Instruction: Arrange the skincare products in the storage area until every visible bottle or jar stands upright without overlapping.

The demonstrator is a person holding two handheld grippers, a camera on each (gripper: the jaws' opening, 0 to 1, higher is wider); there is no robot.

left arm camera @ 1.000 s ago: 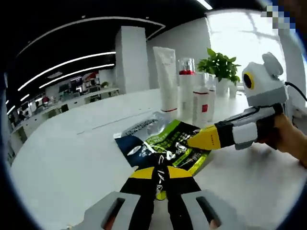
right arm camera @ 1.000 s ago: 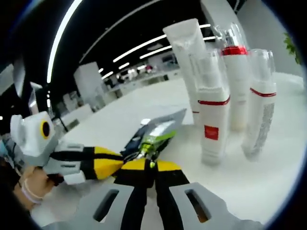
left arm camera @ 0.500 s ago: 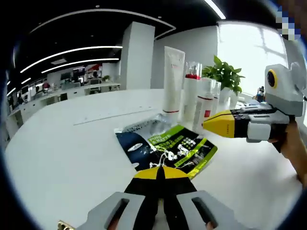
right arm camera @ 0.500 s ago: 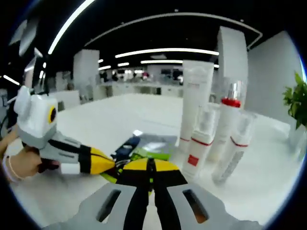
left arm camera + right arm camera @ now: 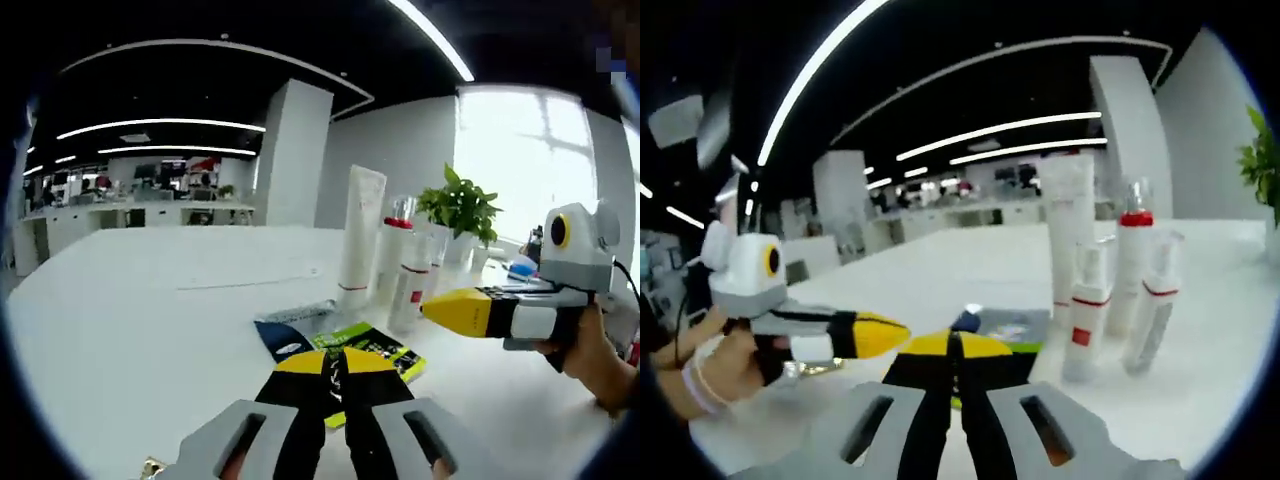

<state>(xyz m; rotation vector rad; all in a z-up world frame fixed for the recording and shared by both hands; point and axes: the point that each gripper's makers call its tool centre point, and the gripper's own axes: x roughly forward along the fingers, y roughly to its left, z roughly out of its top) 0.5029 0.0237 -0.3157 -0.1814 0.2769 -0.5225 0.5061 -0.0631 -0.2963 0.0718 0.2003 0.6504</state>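
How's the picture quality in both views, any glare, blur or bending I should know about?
Left gripper view: the window is blown out white, backlighting the plant; ceiling light strips bow with fisheye distortion. Right gripper view: the bottles are soft, labels unreadable, and the ceiling strips curve strongly.

The desk (image 5: 140,300) is plain white. The tall tube (image 5: 359,235) standing on it is white, and the bottles (image 5: 1140,290) beside it are white with red bands and a red collar. Flat sachets (image 5: 345,345) are bright green and dark navy (small white print). Each hand-held gripper (image 5: 335,372) has yellow tips over black and grey; the other hand-held gripper (image 5: 432,307) matches. Green plant (image 5: 460,205), upper right.
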